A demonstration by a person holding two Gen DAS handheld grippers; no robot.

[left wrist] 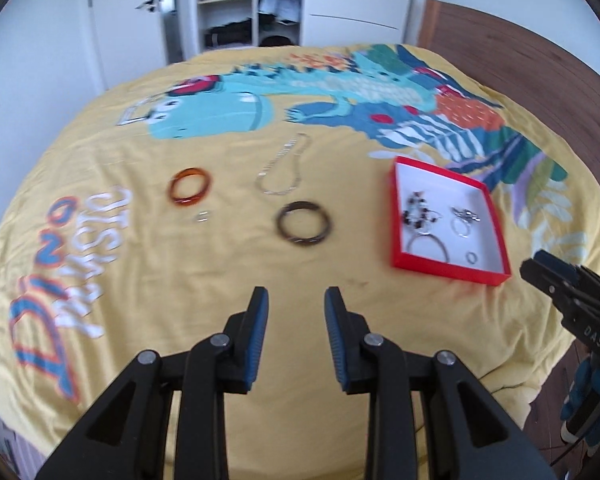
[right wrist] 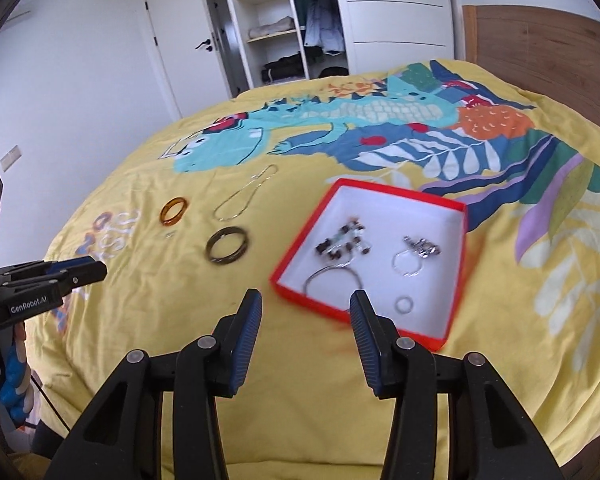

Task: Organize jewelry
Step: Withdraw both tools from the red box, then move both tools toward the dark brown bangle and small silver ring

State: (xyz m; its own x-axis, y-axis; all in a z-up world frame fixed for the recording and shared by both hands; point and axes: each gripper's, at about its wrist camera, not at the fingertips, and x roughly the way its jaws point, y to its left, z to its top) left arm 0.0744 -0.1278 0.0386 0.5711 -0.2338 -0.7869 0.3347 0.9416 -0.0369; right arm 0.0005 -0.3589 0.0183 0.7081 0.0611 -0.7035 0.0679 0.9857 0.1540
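Observation:
A red box with a white inside (left wrist: 440,184) (right wrist: 384,204) lies on the yellow bedspread and holds a beaded piece (right wrist: 342,242), silver hoops (right wrist: 332,276) and small rings (right wrist: 404,304). Left of it on the cover lie a dark brown bangle (left wrist: 303,223) (right wrist: 227,246), an amber bangle (left wrist: 191,186) (right wrist: 174,211), a thin chain (left wrist: 284,168) (right wrist: 246,194) and a tiny silver ring (left wrist: 202,217). My left gripper (left wrist: 296,300) is open and empty, short of the brown bangle. My right gripper (right wrist: 305,306) is open and empty at the box's near corner.
The bedspread (left wrist: 140,280) has a blue dinosaur print (left wrist: 300,96). A wooden headboard (left wrist: 520,64) stands on the right. An open wardrobe (right wrist: 284,20) and a white door (right wrist: 180,48) are behind the bed. The bed's near edge drops off close to both grippers.

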